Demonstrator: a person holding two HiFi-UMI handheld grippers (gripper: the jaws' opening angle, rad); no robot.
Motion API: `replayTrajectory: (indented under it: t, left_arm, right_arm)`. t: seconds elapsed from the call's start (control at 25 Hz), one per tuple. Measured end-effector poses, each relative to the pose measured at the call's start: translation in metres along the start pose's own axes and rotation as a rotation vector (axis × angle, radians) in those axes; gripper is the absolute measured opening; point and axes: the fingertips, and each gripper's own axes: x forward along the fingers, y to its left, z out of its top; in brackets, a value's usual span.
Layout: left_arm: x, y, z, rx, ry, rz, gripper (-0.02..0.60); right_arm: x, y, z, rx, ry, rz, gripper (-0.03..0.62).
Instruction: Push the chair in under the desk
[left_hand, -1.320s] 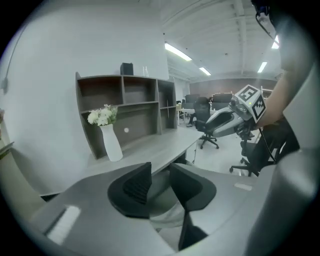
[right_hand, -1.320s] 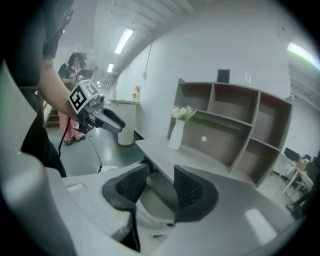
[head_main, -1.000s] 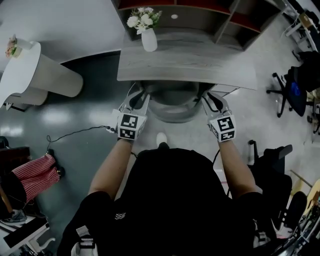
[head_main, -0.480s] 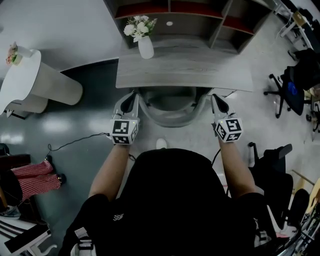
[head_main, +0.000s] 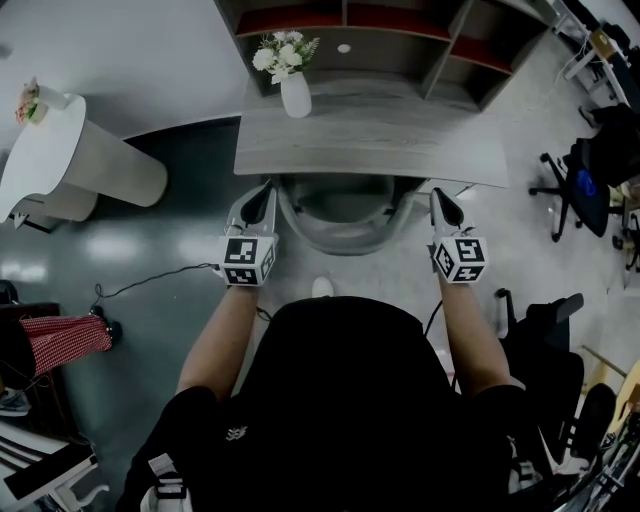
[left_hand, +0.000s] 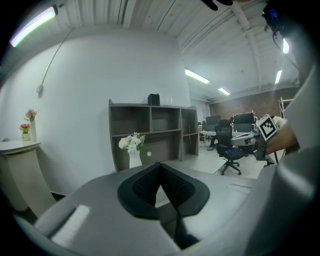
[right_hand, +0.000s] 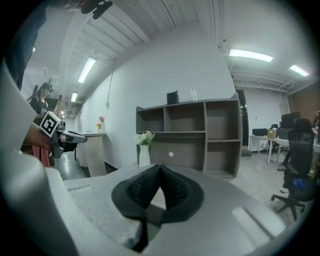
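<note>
Chair (head_main: 345, 200) seems rigid, fairly light, should slide easy; push on curved backrest rim (head_main: 345, 238); left gripper (head_main: 262, 197), right gripper (head_main: 441, 203) both closed, holding nothing.

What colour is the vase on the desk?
White. The vase shows best in the head view.

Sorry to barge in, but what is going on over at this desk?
A person stands at the desk, holding a gripper in each hand. The chair is mostly tucked under the desk, only its curved back showing. The left tongs and right tongs sit either side of that back, both shut with nothing between them. A vase of flowers stands on the desk.
</note>
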Motion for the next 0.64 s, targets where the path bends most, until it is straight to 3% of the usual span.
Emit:
replayTrajectory:
  t: [0.64]
  left_arm:
    - [-0.0075,-0.0099,0.0052,0.023,-0.005,0.007,0.006]
  right_arm:
    - [-0.0031,-0.0026,-0.0001,-0.008,0.007,0.016,0.002]
